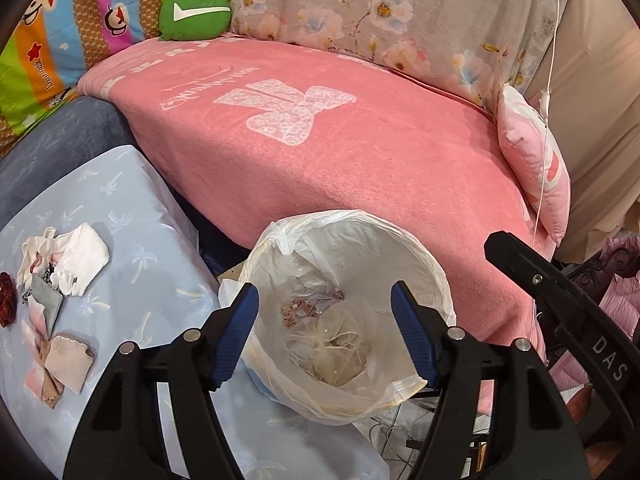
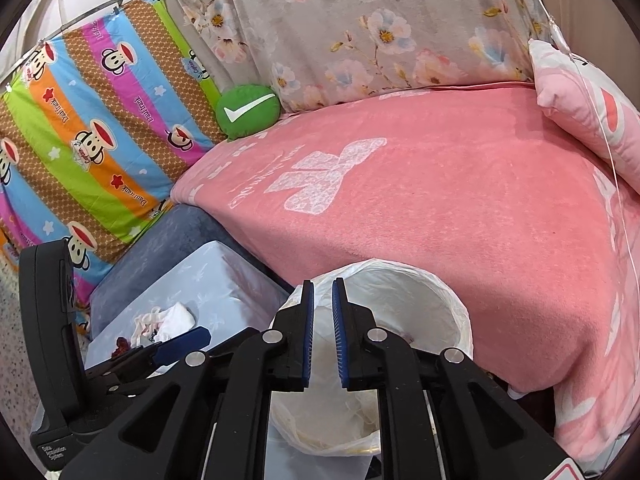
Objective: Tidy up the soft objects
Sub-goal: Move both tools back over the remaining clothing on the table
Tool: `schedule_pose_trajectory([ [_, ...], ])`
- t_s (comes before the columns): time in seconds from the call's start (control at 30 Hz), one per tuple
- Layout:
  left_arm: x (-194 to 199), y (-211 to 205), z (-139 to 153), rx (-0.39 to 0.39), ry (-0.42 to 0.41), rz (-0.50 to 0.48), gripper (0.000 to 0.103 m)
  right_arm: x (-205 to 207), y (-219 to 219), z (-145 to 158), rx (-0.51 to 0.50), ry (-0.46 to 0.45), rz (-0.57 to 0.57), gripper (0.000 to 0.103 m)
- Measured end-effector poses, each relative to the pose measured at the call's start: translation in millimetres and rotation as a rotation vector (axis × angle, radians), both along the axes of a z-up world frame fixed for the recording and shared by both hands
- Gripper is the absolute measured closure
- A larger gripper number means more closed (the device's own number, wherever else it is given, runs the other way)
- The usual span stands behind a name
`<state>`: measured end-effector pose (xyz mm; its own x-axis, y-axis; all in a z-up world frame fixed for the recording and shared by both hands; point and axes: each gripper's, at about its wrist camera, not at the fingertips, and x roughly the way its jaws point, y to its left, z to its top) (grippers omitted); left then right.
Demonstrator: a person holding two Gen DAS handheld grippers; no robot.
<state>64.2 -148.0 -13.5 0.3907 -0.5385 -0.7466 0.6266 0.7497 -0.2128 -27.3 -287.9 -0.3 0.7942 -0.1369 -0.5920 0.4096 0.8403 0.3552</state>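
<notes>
Several small soft items lie on the light blue cloth-covered table point(image 1: 132, 216): a white cloth point(image 1: 82, 258), a grey piece point(image 1: 48, 300), a beige sock point(image 1: 66, 364) and a dark red scrunchie point(image 1: 6, 300). My left gripper point(image 1: 325, 296) is open and empty, hovering over a white bin point(image 1: 416, 276) lined with a plastic bag; pale mesh and bits of fabric lie at its bottom. My right gripper point(image 2: 323, 290) hangs above the same bin point(image 2: 424, 292), its pads nearly together with nothing between them. The white cloth point(image 2: 174, 316) also shows in the right wrist view.
A pink blanket point(image 1: 320, 160) covers the sofa seat behind the bin. A green check-mark cushion point(image 1: 196, 12) sits at the back left and a pink pillow point(image 1: 536, 160) at the right. Floral fabric point(image 1: 380, 8) drapes the backrest. A thin white cord point(image 1: 546, 100) hangs at the right.
</notes>
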Motion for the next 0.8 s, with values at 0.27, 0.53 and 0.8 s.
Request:
schedule_pose_trajectory([
  [0.27, 0, 8, 0, 0.004, -0.011, 0.012, 0.037, 5, 8, -3, -0.003, 0.014, 0.025, 0.090],
  [0.53, 7, 28, -2, -0.002, -0.006, 0.053, 0.038, 17, 28, -4, -0.009, 0.029, 0.078, 0.089],
  [0.8, 15, 55, -6, -0.008, 0.000, 0.100, 0.038, 34, 55, -8, -0.018, 0.048, 0.136, 0.085],
])
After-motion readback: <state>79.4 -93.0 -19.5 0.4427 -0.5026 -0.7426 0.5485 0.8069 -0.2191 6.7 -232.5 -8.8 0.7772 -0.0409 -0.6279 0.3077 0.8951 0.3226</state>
